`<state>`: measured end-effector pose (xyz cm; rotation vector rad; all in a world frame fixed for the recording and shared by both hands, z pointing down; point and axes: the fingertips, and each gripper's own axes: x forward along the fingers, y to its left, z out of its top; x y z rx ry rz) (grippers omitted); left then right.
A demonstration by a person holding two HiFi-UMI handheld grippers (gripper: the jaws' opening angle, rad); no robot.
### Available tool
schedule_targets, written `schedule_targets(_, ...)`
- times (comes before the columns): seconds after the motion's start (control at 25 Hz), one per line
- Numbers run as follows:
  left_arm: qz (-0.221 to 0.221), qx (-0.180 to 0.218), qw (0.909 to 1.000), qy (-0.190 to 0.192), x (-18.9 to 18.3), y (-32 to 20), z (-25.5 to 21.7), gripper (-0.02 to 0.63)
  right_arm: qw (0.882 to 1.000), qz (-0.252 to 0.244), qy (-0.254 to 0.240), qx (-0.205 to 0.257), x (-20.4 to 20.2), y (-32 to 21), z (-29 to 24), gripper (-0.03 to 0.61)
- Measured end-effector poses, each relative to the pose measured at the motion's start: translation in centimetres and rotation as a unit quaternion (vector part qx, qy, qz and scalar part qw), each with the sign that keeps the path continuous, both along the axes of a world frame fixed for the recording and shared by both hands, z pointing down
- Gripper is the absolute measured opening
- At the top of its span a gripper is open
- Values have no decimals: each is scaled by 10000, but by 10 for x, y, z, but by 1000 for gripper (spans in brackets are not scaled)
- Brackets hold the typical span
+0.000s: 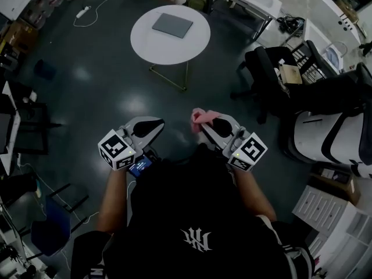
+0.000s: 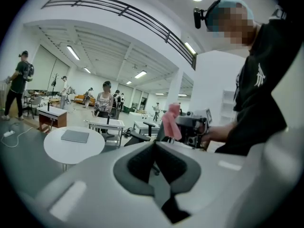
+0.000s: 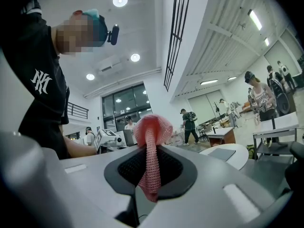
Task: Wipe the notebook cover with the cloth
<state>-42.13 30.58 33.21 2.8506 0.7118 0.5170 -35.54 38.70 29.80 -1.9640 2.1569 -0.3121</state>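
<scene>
The notebook is thin, gray and shut. It lies flat on the round white table, near the middle and turned a little crooked. The cloth is pink and knitted, bunched into a soft lump with a strip hanging down, and it is well away from the table, pinched tight between the jaws of the right gripper.

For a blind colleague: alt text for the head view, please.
A person holds two grippers: the right gripper shut on a pink cloth, the left gripper shut and empty. Ahead, a grey notebook lies on a round white table.
</scene>
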Motion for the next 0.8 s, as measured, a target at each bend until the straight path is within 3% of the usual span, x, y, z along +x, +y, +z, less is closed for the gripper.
schedule_targets(0.4,-573,203,9980,-164,95,27,-6,-3,9986,-512,-132,75,106,33,6,38)
schedule_targets(0.8,-934,114,9950,-331,152,-5,4,-3,9974,-600,-391,16,177,7,24,38)
